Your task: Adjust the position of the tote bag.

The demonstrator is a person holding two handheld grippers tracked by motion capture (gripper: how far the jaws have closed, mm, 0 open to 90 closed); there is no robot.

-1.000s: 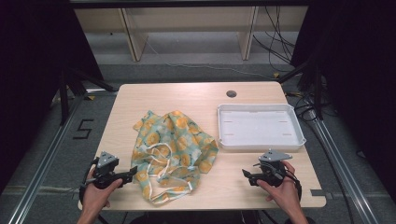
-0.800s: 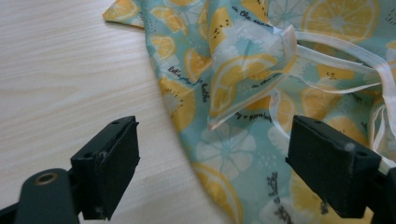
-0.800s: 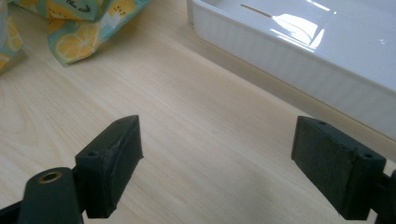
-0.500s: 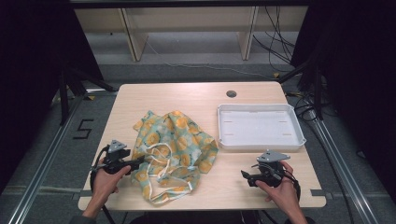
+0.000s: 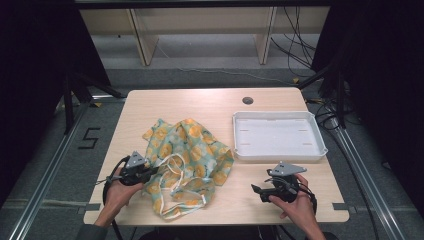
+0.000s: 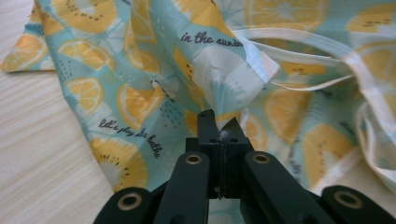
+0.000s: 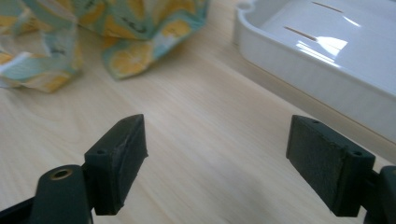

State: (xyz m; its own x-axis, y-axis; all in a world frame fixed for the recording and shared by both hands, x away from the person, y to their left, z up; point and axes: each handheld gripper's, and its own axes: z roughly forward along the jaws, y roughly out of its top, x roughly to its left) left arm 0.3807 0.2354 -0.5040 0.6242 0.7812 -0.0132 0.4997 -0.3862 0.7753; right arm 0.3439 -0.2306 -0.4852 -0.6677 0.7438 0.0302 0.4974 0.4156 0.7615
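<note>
Left gripper: at the left edge of the crumpled, lemon-printed cloth on the wooden table. In the left gripper view its jaws are pressed together with no gap, their tips at a fold of the fabric; a sliver of cloth appears pinched between them, though the fold hides how much is caught. White cord loops lie across the cloth's near side.

Right gripper: held low over bare table near the front right, jaws spread wide apart, nothing between them, touching nothing. Its own view shows wood grain in the gap.

White tray: just beyond the right gripper, apart from the cloth's right edge.
</note>
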